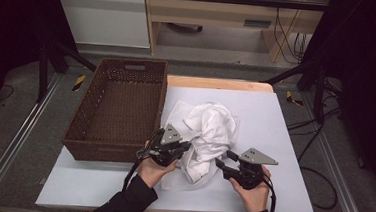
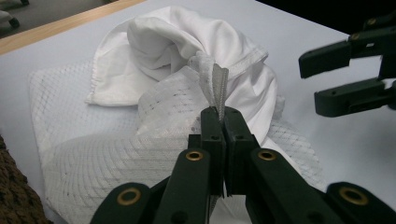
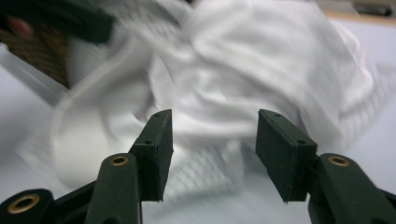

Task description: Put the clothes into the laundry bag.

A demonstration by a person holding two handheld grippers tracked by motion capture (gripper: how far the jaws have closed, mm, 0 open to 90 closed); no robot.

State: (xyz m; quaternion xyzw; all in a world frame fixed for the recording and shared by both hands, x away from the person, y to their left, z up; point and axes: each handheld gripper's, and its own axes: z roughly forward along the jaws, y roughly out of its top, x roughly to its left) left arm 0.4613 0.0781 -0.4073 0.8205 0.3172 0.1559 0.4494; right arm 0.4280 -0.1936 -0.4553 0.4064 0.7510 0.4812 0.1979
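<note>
A crumpled white garment (image 1: pixel 209 132) with a mesh lining lies in the middle of the pale blue table (image 1: pixel 278 142). My left gripper (image 1: pixel 187 147) is at its left side, shut on a raised fold of the mesh fabric (image 2: pixel 219 81); the jaws (image 2: pixel 222 116) are closed tight on it. My right gripper (image 1: pixel 222 159) is at the garment's near right edge and points left at it. Its jaws (image 3: pixel 212 121) stand open with nothing between the pads, and the white garment (image 3: pixel 243 60) lies just beyond them, blurred. The right gripper (image 2: pixel 309 83) also appears at the right of the left gripper view.
A brown wicker basket (image 1: pixel 107 150) with nothing in it stands at the table's left, right beside my left hand. The table's wooden edge (image 1: pixel 217 83) shows at the far side. Dark frame posts and cables surround the table.
</note>
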